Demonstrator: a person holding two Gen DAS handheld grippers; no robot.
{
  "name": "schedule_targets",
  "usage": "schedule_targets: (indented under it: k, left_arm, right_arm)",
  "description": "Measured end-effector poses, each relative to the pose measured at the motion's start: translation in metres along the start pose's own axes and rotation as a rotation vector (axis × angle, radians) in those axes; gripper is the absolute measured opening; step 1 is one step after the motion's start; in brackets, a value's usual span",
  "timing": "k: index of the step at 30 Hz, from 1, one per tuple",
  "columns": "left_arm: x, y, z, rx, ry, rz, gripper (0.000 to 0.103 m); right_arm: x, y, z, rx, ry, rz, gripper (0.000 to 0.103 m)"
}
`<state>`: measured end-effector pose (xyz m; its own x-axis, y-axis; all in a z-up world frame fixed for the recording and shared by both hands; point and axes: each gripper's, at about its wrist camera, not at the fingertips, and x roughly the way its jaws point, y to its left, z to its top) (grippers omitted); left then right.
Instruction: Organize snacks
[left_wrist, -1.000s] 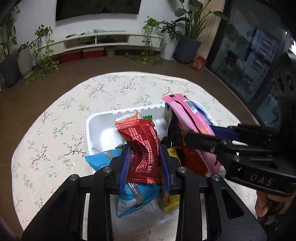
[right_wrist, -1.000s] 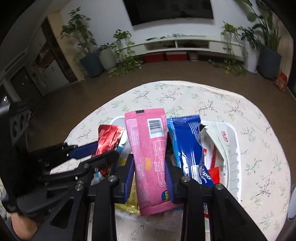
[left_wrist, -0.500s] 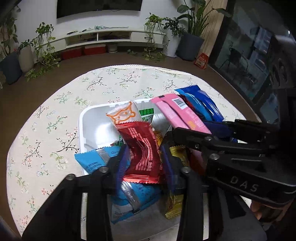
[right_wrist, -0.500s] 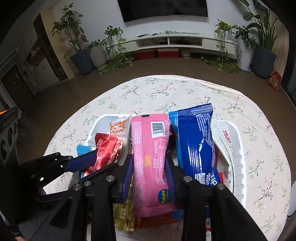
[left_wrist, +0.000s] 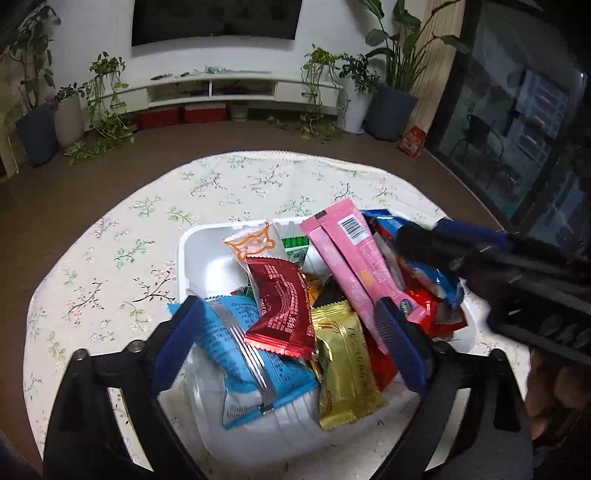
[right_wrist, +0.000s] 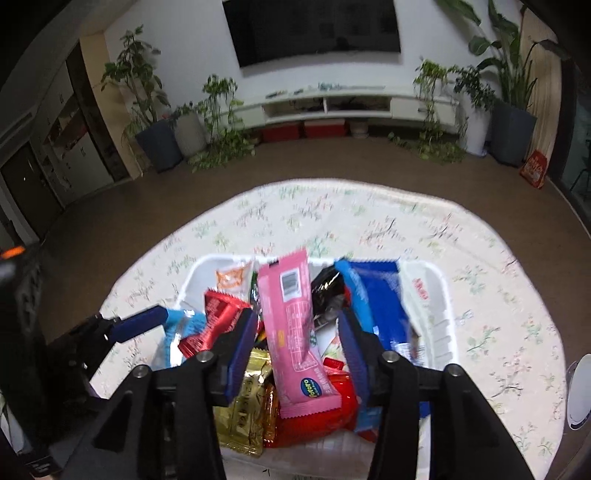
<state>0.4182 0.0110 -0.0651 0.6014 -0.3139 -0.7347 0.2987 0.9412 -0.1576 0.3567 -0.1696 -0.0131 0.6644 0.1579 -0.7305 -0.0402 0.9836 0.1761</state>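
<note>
A white tray on the floral tablecloth holds a pile of snack packets. My left gripper is open above the tray's near side; the red foil packet lies loose between its fingers on a light blue packet and beside a gold packet. My right gripper is open over the tray; the pink packet lies between its fingers, not clamped, next to a dark blue packet. The pink packet also shows in the left wrist view.
The round table's floral cloth surrounds the tray. A white object sits at the table's right edge. Beyond are brown floor, potted plants and a TV shelf.
Both grippers opened and let go: the red packet dropped from the left and the pink packet from the right onto the pile. Both grippers pulled back and up.
</note>
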Motion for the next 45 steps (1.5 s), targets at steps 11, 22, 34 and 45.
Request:
schedule_targets:
  k: [11,22,34,45]
  left_arm:
    - [-0.118,-0.03,-0.08,0.012,-0.197,0.019,0.103]
    - [-0.197,-0.083,-0.197,-0.11,-0.291,0.298,0.103]
    - [-0.225,-0.133,-0.215,-0.077,-0.221,0.411,0.103]
    - [-0.237,-0.143,-0.207,-0.104,-0.144,0.424,0.103]
  right_arm:
    - [-0.121,-0.013,-0.042,0.039,-0.29,0.031,0.103]
    - [-0.172,-0.041,-0.161,0.169,-0.302,0.008,0.103]
    - [-0.236,-0.009,-0.216,0.041,-0.389,-0.129,0.103]
    - [-0.255,-0.013,-0.221,0.046,-0.387,-0.193,0.103]
